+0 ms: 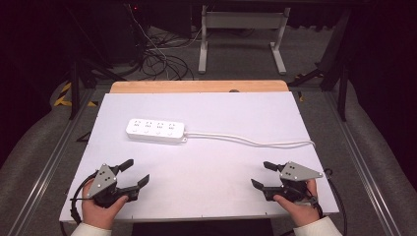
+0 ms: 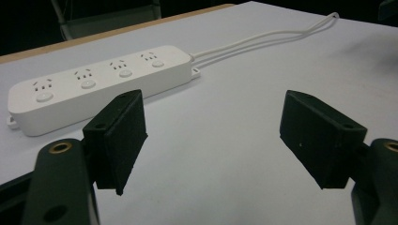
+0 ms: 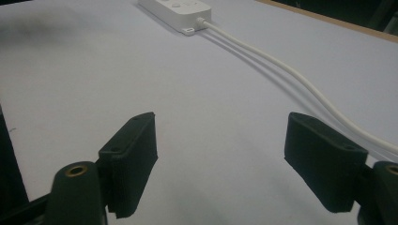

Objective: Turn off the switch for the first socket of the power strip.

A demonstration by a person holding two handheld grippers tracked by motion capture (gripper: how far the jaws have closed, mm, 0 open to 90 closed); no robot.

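Note:
A white power strip (image 1: 155, 131) with several sockets lies on the white table top (image 1: 211, 167), left of centre and toward the back. Its white cable (image 1: 255, 141) runs off to the right edge. In the left gripper view the power strip (image 2: 94, 84) lies ahead of the jaws with the cable (image 2: 263, 40) trailing away. My left gripper (image 1: 135, 172) rests near the front left, open, nothing between its jaws. My right gripper (image 1: 261, 174) sits at the front right, also open and empty. The cable (image 3: 300, 77) passes ahead of its jaws.
A wooden strip (image 1: 196, 86) borders the table's far edge. Beyond it on the floor stand white table legs (image 1: 241, 34) and a tangle of cables (image 1: 157, 59). Metal rails (image 1: 44, 167) run along both sides of the table.

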